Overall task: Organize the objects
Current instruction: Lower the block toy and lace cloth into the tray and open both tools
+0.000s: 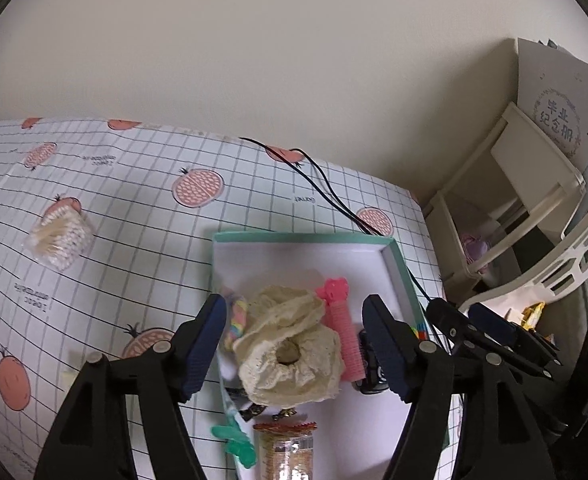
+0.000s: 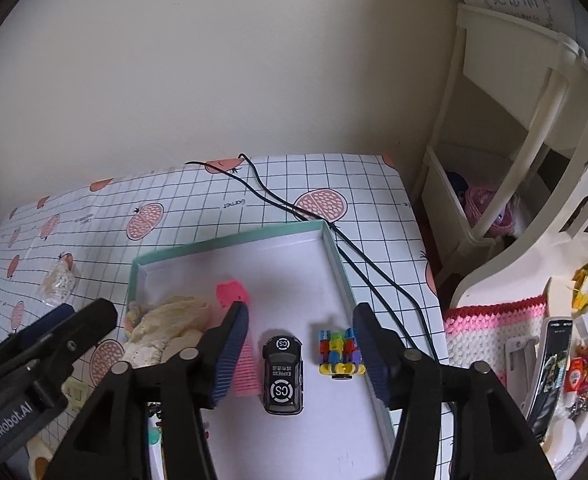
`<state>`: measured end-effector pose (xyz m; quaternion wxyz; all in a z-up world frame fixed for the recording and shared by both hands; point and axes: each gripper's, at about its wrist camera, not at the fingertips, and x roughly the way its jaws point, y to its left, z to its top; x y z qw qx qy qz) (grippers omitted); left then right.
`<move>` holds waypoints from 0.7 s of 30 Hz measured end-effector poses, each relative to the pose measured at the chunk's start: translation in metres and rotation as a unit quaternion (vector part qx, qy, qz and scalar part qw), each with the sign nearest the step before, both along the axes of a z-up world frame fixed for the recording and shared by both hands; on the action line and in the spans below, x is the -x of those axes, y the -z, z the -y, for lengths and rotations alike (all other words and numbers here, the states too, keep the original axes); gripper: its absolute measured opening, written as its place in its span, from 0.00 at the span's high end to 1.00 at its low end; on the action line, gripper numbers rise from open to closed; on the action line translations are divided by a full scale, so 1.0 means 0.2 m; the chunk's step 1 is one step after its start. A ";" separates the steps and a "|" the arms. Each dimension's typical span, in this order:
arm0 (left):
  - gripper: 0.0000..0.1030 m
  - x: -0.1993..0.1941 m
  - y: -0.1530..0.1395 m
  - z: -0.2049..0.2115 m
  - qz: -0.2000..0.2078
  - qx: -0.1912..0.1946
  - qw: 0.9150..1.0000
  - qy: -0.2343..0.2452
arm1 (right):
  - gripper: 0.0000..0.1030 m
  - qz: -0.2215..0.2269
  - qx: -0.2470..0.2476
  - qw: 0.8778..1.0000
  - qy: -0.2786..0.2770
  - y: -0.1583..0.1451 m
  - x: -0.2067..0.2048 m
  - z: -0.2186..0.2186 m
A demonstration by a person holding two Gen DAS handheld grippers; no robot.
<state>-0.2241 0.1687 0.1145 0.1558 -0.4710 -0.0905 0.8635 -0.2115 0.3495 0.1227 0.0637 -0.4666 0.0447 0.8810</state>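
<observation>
Hovering over a shallow teal-edged box [image 1: 394, 256], both grippers stand with their jaws spread wide and nothing between the pads. In the left wrist view, the left gripper [image 1: 298, 344] brackets a cream lace scrunchie [image 1: 289, 344], which lies on the white box floor directly between the two blue-padded fingers [image 1: 203, 348]. Just inside the left finger lies a pastel twisted hair tie [image 1: 237, 318]; just inside the right finger lies a pink ribbed hair roller [image 1: 344, 332] and, partly hidden by that finger, a dark toy car [image 1: 370, 376]. Nearer the camera than the fingertips sit a green clip [image 1: 233, 440] and a wrapped snack [image 1: 285, 452]. Beyond the left finger, well apart on the fruit-print gridded tablecloth [image 1: 133, 200], sits a clear pack of cotton swabs [image 1: 59, 238]. In the right wrist view, the right gripper [image 2: 300, 344] brackets the toy car [image 2: 283, 376], marked "CS", and a multicoloured block toy [image 2: 340, 352], which lies just inside the right finger. The roller [image 2: 237, 300] runs under the left finger. A black cable [image 2: 374, 280] crosses the cloth beyond the right finger, beside the box wall [image 2: 334, 264]. The left gripper's body [image 2: 41, 364] shows outside the left finger.
</observation>
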 end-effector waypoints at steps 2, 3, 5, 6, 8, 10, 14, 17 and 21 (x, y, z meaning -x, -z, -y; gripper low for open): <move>0.30 0.00 0.00 0.01 -0.002 0.007 1.000 -0.004 | 0.37 -0.001 0.000 1.000 -0.003 0.00 0.00 0.01; 0.29 0.00 0.00 0.02 -0.002 0.011 1.000 -0.006 | 0.37 -0.001 0.001 1.000 -0.004 0.00 0.00 0.01; 0.28 0.01 0.01 0.03 -0.001 0.020 1.000 -0.012 | 0.32 -0.002 0.003 1.000 -0.005 0.00 0.00 0.01; 0.28 0.02 0.01 0.04 0.000 0.023 1.000 -0.015 | 0.32 -0.002 0.003 1.000 -0.006 0.00 0.00 0.02; 0.28 0.02 0.02 0.06 0.002 0.029 0.999 -0.021 | 0.29 -0.001 0.003 1.000 -0.008 0.01 0.01 0.03; 0.22 0.03 0.03 0.08 0.004 0.033 0.999 -0.028 | 0.25 0.000 0.001 1.000 -0.011 0.01 0.01 0.04; 0.09 0.04 0.03 0.11 0.000 0.035 0.999 -0.036 | 0.18 0.001 0.001 1.000 -0.017 0.02 0.02 0.07; 0.09 0.05 0.03 0.12 -0.002 0.036 0.999 -0.038 | 0.14 0.000 0.000 1.000 -0.022 0.02 0.02 0.09; 0.09 0.06 0.03 0.15 -0.002 0.044 0.998 -0.041 | 0.07 0.001 -0.001 1.000 -0.027 0.03 0.03 0.11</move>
